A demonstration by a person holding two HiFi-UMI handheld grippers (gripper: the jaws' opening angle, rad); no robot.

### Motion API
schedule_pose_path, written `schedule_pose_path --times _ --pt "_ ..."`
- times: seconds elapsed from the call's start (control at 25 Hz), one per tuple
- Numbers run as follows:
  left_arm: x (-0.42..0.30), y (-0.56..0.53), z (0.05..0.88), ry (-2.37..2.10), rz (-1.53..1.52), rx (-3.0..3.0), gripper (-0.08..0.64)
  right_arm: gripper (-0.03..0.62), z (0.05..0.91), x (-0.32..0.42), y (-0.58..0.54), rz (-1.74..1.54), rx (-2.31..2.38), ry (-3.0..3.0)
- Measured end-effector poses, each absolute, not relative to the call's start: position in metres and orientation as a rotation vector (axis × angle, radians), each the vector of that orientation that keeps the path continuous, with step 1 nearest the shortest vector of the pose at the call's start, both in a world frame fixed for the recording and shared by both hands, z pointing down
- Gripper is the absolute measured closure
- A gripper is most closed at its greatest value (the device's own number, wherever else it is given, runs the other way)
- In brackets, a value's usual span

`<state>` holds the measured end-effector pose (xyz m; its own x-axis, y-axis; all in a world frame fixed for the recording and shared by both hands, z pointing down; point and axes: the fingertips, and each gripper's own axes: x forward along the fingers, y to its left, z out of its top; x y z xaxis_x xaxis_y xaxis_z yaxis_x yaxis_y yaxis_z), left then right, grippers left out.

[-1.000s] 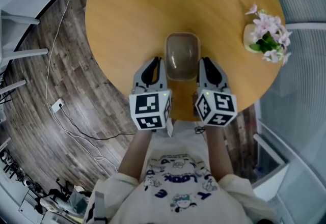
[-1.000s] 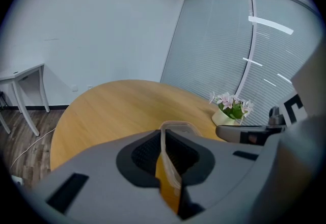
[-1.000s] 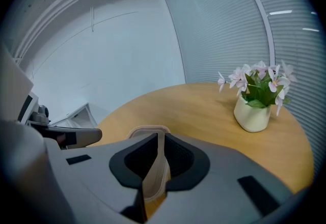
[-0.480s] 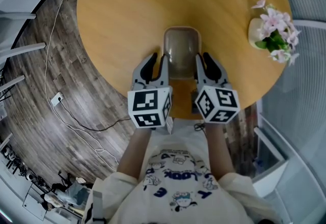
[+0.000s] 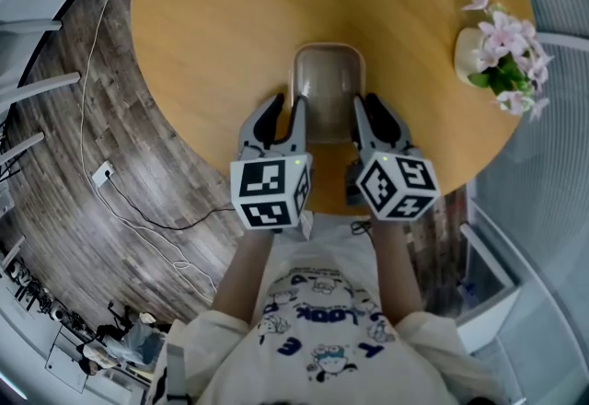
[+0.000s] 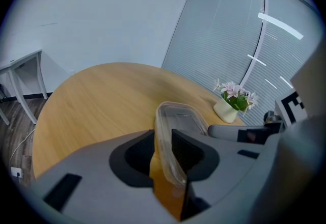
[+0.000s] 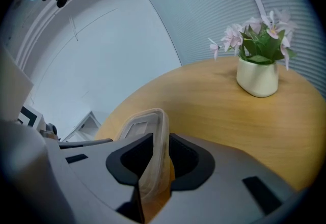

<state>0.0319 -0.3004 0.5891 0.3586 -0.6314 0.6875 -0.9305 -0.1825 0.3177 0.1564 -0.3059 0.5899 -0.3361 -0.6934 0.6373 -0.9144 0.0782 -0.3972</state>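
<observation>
We see the left hand-held gripper [image 5: 283, 116] and the right hand-held gripper [image 5: 373, 116] side by side over the near edge of the round wooden bench [image 5: 221, 26]. Between them is a clear plastic container [image 5: 326, 90], empty and open at the top. In the left gripper view, the jaws are narrowed onto the container's left rim. In the right gripper view, the jaws clamp its right rim in the same way. We cannot tell whether the container's base touches the bench. A white pot of pink flowers [image 5: 502, 49] stands well apart, near the bench's right edge. A white cable [image 5: 110, 173] lies on the wooden floor [image 5: 55, 145] to the left.
</observation>
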Motion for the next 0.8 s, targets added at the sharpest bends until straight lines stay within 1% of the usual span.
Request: schedule_pose_path --times 0.32,0.4,0.56,0.64,0.8 --pt "0.032 -0.2997 0.593 -1.361 0.501 1.885 0.474 0.516 0.5926 0.1579 -0.3071 1.167 1.644 -2.069" --pt "0.034 -0.2999 0.593 -1.358 0.497 1.894 0.479 0.545 0.5943 0.1599 -0.3063 1.143 1.653 -2.053" --pt "0.037 -0.3014 0.5929 -1.359 0.508 1.909 0.499 0.549 0.595 0.1614 -0.3068 1.07 1.652 -2.042" --pt "0.0361 -0.3022 0.5921 -1.367 0.512 1.91 0.522 0.553 0.5938 0.1614 -0.307 1.042 1.652 -2.037" --pt "0.0345 -0.3022 0.586 -1.371 0.504 1.918 0.523 0.56 0.5881 0.1588 -0.3055 1.006 1.651 -2.033"
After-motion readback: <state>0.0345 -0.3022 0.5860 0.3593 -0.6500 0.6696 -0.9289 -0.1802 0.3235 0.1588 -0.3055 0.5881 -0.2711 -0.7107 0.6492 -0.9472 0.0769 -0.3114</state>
